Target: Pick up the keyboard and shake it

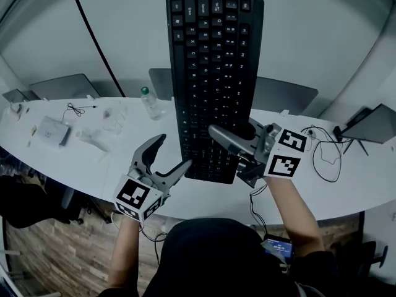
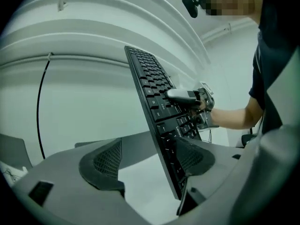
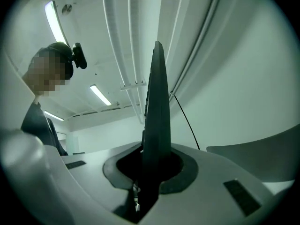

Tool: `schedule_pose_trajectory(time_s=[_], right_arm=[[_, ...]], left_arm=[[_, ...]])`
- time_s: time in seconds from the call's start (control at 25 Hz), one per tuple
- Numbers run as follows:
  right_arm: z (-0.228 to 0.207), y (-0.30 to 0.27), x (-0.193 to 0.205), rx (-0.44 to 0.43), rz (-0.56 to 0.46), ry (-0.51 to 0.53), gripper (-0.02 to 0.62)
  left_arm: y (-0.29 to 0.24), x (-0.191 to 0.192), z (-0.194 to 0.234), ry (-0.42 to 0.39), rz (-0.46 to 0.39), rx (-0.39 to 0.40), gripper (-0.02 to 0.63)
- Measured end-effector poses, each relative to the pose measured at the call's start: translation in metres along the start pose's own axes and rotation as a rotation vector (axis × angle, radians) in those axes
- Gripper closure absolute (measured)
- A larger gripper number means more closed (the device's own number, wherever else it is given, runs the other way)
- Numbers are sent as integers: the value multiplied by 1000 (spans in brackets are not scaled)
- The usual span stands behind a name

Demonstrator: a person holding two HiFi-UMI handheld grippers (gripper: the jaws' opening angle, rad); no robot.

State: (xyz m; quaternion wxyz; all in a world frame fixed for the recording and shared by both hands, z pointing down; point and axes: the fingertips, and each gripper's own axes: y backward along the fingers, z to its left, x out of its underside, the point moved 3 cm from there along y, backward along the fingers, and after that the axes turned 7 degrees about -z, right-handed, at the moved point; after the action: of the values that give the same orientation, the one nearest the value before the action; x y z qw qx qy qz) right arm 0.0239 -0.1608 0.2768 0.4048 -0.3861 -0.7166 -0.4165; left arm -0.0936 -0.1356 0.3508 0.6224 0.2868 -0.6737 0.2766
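A black keyboard (image 1: 213, 73) stands on end in the air above the white desk (image 1: 93, 166), its keys facing the head view. My right gripper (image 1: 226, 153) is shut on its lower right part, one finger across the keys and the other behind. In the right gripper view the keyboard (image 3: 157, 102) shows edge-on, pinched between the pads of that gripper (image 3: 149, 168). My left gripper (image 1: 175, 151) is open at the keyboard's lower left corner. In the left gripper view the keyboard (image 2: 150, 78) passes between its wide jaws (image 2: 147, 161), close to the right pad (image 2: 194, 156); the left pad is well clear.
A clear water bottle (image 1: 150, 103) stands on the desk left of the keyboard. A small white box (image 1: 54, 130) and loose wires lie at the far left. Coiled cables (image 1: 325, 153) and a dark laptop (image 1: 374, 124) sit at the right. A black cable (image 1: 93, 36) hangs down the wall.
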Motion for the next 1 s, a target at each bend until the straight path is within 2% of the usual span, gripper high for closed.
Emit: schedule_pose_trajectory(time_s=[0.12, 0.24, 0.44, 0.6, 0.76, 1.0], right_arm=[[5, -4, 9, -30, -23, -27, 515], [11, -9, 22, -78, -41, -67, 515], [16, -11, 21, -154, -62, -154, 515], [16, -12, 24, -210, -88, -201, 515], [17, -14, 24, -253, -106, -218, 515], [18, -14, 24, -264, -105, -220, 515]], left_arm=[[6, 9, -4, 40, -5, 53, 242], [14, 20, -13, 95, -4, 145, 242], [13, 17, -27, 172, 2, 243, 244], [8, 21, -38, 190, 9, 333, 244], [3, 21, -51, 230, 32, 400, 244], [0, 25, -61, 280, 57, 467, 245]])
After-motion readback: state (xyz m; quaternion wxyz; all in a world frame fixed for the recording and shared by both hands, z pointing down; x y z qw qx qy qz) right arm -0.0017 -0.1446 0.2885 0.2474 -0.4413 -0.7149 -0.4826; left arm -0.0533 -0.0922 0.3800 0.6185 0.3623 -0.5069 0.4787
